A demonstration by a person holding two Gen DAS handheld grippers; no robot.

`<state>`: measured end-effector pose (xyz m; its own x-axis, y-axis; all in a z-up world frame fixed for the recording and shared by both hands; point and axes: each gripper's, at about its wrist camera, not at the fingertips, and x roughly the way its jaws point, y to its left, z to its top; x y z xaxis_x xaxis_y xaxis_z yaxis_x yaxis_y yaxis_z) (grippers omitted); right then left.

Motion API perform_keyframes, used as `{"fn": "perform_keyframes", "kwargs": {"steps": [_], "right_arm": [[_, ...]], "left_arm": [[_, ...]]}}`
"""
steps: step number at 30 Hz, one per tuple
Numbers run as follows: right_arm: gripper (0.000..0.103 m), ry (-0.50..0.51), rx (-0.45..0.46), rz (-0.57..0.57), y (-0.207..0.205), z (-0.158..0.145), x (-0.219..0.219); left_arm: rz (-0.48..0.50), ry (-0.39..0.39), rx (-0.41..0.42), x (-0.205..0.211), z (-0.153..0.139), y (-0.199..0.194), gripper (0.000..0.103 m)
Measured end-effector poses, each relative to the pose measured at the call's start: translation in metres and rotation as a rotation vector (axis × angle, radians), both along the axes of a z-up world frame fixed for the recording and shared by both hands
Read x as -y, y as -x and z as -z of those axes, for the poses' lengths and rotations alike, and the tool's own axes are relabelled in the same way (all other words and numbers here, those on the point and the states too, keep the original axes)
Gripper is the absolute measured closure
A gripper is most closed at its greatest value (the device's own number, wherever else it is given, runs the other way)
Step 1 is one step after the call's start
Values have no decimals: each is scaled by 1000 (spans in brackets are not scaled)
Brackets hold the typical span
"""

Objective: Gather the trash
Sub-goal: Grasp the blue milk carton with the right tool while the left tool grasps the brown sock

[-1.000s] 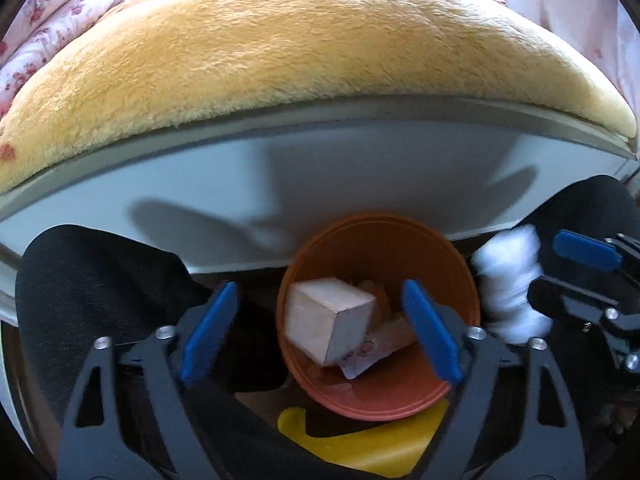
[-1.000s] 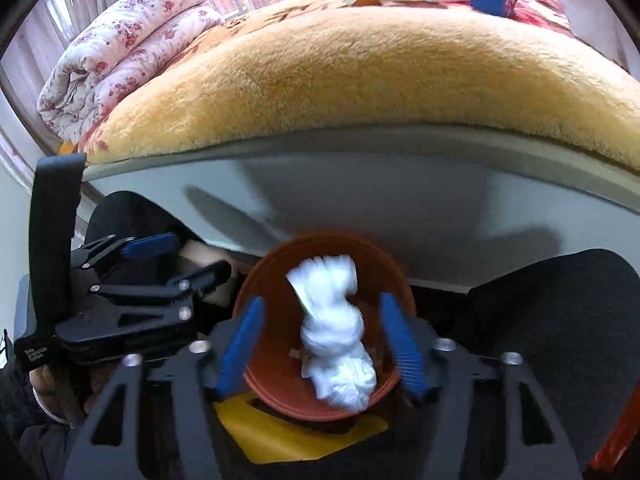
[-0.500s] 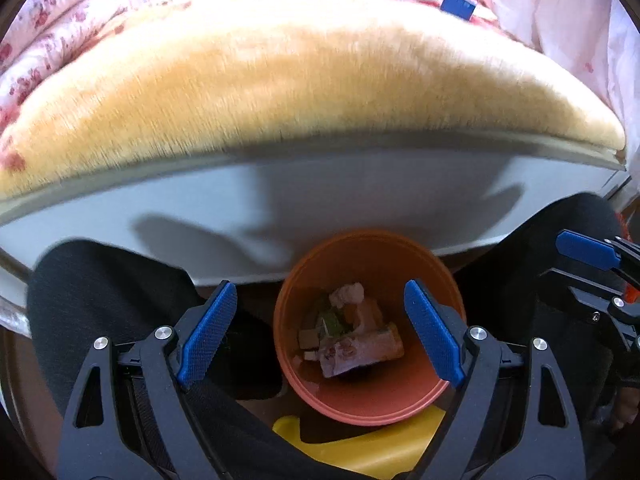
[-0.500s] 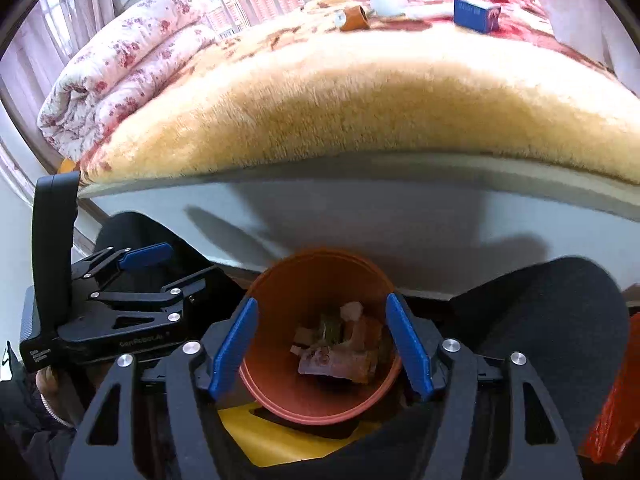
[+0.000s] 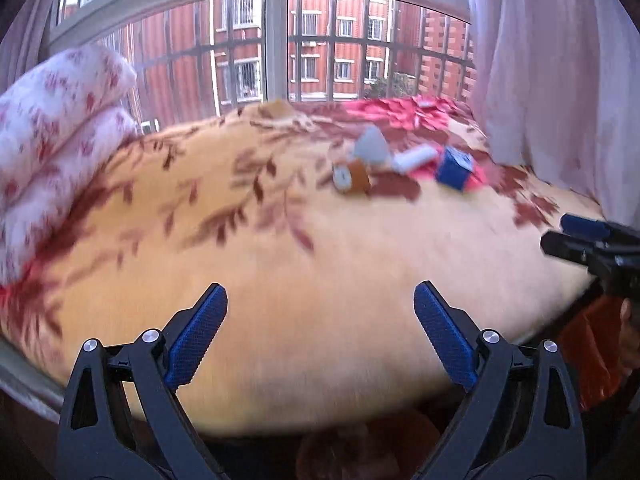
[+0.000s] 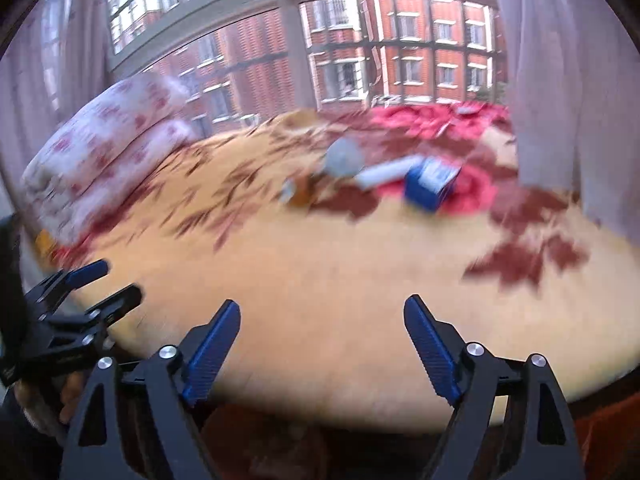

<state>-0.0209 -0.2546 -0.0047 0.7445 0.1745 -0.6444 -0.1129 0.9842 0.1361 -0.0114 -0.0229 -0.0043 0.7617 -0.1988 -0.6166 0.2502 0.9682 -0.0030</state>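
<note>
Both views are blurred and look across a yellow floral blanket (image 5: pixel 304 264) on a bed. Far across it lies a cluster of trash: a blue box (image 5: pixel 454 168) (image 6: pixel 430 182), a white tube (image 5: pixel 414 158) (image 6: pixel 386 172), a grey wad (image 5: pixel 372 148) (image 6: pixel 342 158) and a small orange-brown roll (image 5: pixel 352 178) (image 6: pixel 298 192). My left gripper (image 5: pixel 320 300) has its jaws opening, nothing between them. My right gripper (image 6: pixel 322 312) is also opening and empty; it also shows at the right edge of the left view (image 5: pixel 580 236). The orange bin (image 5: pixel 360 448) (image 6: pixel 260 440) is a dark blur at the bottom edge.
A folded white quilt with red flowers (image 5: pixel 52 152) (image 6: pixel 104 156) lies at the bed's left end. A barred window (image 5: pixel 280 44) and pale curtains (image 5: pixel 552 80) stand behind the bed. Something orange-red (image 5: pixel 588 356) shows beyond the bed's right edge.
The box and white wad that hung over the orange bin are gone from the jaws, litter lies in the bin, and both grippers have risen and tilted up to face the bed top.
</note>
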Motion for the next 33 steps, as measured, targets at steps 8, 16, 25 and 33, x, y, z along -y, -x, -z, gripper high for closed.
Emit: {"fn": "perform_keyframes", "kwargs": {"steps": [8,16,25,33], "right_arm": [[17,-42,-43,246,-142,0,53],[17,-47,-185,405,-238,47,81],[39,-25,-262,439,-273,81,85],[47,-79,-174,411,-246,73,88]], "left_arm": [[-41,-25,-26,31,19,-93,11],[-61,-17,-116,36,48,-137,11],[-60,-20,-155,40,56,-150,11],[-48,-47,-171,51,56,-154,11]]}}
